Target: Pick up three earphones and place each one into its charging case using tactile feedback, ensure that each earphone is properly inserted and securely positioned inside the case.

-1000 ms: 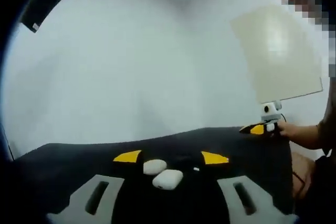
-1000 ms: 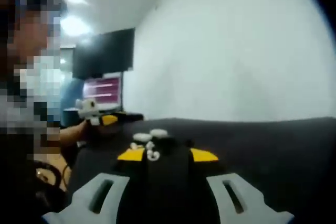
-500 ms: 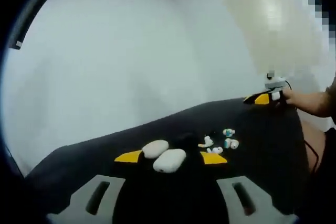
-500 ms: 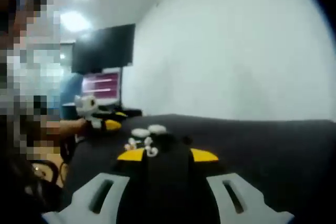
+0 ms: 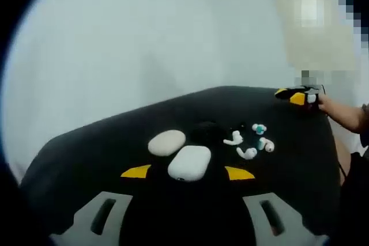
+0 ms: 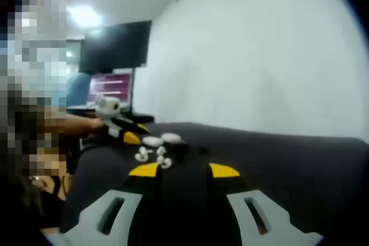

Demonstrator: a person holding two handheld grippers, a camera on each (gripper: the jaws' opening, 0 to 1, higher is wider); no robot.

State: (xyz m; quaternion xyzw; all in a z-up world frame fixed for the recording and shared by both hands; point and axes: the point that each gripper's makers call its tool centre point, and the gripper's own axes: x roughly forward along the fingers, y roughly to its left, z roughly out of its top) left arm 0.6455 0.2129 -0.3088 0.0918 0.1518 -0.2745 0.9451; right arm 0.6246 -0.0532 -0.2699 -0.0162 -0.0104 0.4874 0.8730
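Since nothing is yet gripped, the first pick is the step in hand, and I judge it wants a slow approach; the left gripper (image 5: 187, 172) hangs with its yellow-tipped jaws spread and empty, just short of the near white case (image 5: 189, 162); the right gripper (image 6: 183, 170) is likewise spread and empty, looking across the table (image 6: 300, 159) from the other side. Three white earphones (image 5: 248, 142) lie loose in a small cluster, to the right of the cases in the left gripper view and close beside them; a second, rounder case (image 5: 166, 142) sits just beyond the first, touching or nearly so. Whether either lid is open I cannot tell; a dark thing near the buds may be a third case, too dim to say. Such small smooth buds would slip, I think, so pinch one across its body and lift gently.

Black cloth covers the table; a pale wall (image 5: 144, 44) rises behind; a dark monitor (image 6: 115, 47) hangs far off in the right gripper view, a lit screen beneath it.
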